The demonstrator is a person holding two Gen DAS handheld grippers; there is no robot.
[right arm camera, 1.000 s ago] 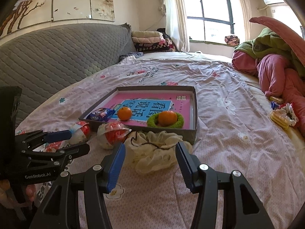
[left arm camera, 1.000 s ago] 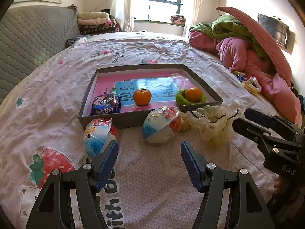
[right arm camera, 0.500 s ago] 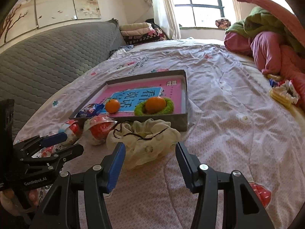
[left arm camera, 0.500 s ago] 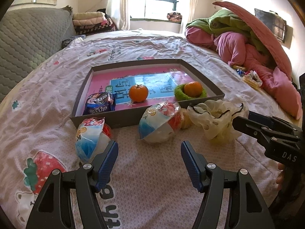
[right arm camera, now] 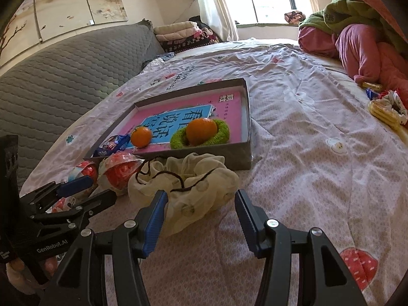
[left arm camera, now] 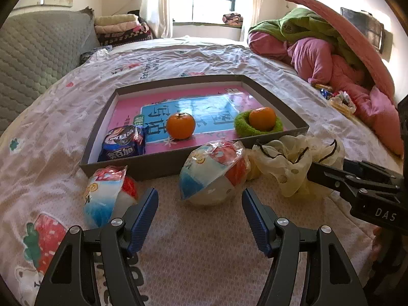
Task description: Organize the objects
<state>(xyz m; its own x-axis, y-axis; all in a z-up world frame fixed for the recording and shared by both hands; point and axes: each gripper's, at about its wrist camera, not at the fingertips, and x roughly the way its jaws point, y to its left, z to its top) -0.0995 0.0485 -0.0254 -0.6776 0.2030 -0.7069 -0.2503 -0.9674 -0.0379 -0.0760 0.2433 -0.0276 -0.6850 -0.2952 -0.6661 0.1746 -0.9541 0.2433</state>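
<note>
A shallow grey box (left arm camera: 158,164) with a pink book as its floor lies on the bed. It holds a blue snack packet (left arm camera: 123,142), a loose orange (left arm camera: 180,125) and a second orange (left arm camera: 262,118) sitting in a green ring (left arm camera: 241,127). In front of the box lie two wrapped red, white and blue balls (left arm camera: 213,173) (left arm camera: 107,193) and a cream gauzy scrunchie (right arm camera: 188,181). My left gripper (left arm camera: 199,204) stands open just short of the middle ball. My right gripper (right arm camera: 201,205) is open too, its fingertips flanking the near side of the scrunchie without pressing it.
A heap of pink and green bedding (left arm camera: 331,51) fills the right side of the bed. A grey quilted headboard (right arm camera: 63,68) runs along the left. Small packets and a patterned cloth (right arm camera: 385,107) lie at the right edge. Folded blankets (left arm camera: 119,29) sit by the window.
Both grippers have moved forward and down toward the objects, which now look larger. The right one has rolled a little and closed in on the scrunchie. Jaw openings are unchanged.
</note>
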